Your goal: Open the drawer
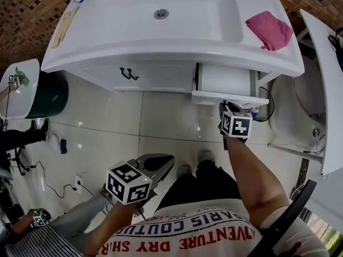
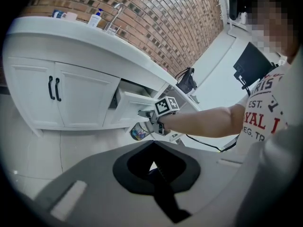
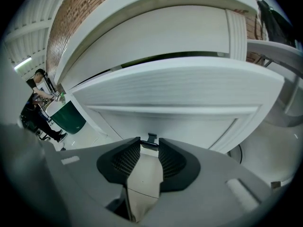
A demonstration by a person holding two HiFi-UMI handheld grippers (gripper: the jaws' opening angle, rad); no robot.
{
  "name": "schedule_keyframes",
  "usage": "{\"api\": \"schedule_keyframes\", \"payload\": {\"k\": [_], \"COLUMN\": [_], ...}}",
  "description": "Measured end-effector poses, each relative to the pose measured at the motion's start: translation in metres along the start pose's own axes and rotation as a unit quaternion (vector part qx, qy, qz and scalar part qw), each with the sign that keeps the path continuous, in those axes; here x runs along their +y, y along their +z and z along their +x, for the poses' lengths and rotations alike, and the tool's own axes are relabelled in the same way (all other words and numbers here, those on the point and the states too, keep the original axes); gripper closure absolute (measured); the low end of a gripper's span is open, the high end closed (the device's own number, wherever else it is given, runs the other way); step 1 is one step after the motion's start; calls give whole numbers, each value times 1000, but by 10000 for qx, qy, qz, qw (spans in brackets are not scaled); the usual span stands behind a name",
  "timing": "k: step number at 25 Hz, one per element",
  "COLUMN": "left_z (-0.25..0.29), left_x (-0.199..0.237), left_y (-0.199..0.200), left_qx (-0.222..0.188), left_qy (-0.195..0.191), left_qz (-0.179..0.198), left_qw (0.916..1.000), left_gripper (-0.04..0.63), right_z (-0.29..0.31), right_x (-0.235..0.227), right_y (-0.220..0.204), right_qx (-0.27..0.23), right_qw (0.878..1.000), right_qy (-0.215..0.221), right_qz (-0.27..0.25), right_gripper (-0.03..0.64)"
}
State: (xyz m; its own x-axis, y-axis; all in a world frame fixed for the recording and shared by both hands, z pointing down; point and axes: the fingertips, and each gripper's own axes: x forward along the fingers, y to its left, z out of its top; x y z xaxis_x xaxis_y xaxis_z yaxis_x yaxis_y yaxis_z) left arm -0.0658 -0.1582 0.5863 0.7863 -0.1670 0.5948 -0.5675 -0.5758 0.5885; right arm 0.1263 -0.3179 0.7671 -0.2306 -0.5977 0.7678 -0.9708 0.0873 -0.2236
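The white vanity drawer (image 1: 230, 97) stands pulled partly out at the right of the cabinet, under the counter. My right gripper (image 1: 228, 107) reaches to its front panel from below. In the right gripper view the drawer front (image 3: 180, 86) fills the upper frame, and my right gripper (image 3: 149, 148) is shut on the small dark drawer handle (image 3: 151, 138). The left gripper view shows the same drawer (image 2: 130, 105) with the right gripper (image 2: 144, 113) at it. My left gripper (image 1: 163, 162) hangs back over the floor, away from the cabinet, its jaws (image 2: 152, 164) together and empty.
Left of the drawer are two cabinet doors with black handles (image 1: 128, 74). A pink cloth (image 1: 269, 29) lies on the counter beside the sink basin (image 1: 161, 14). A green bin (image 1: 48, 95) stands at the left, white fixtures (image 1: 308, 90) at the right. A colourful object (image 2: 138, 132) sits under the drawer.
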Motion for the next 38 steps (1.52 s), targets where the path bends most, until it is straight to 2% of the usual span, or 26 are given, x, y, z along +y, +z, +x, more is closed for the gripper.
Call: {"api": "schedule_keyframes", "payload": {"k": [8, 13, 22, 38], "left_z": [-11, -18, -14, -31], "left_x": [-9, -7, -11, -17], "left_y": [-16, -20, -20, -9], "left_qx": [-16, 14, 129, 90], "left_qy": [-108, -34, -137, -268], "left_qz": [-90, -194, -172, -161], "left_qw": [9999, 9998, 9997, 9995], "left_gripper": [613, 614, 612, 613], "right_z": [-17, -24, -34, -38], "right_x": [7, 10, 14, 15], "right_y": [-25, -36, -48, -60], "right_qx": [81, 127, 184, 293], "right_qw": [9999, 9998, 9998, 9992], "right_qy": [-70, -105, -102, -178], "right_qz": [30, 68, 67, 212], "right_gripper": [489, 489, 489, 482]}}
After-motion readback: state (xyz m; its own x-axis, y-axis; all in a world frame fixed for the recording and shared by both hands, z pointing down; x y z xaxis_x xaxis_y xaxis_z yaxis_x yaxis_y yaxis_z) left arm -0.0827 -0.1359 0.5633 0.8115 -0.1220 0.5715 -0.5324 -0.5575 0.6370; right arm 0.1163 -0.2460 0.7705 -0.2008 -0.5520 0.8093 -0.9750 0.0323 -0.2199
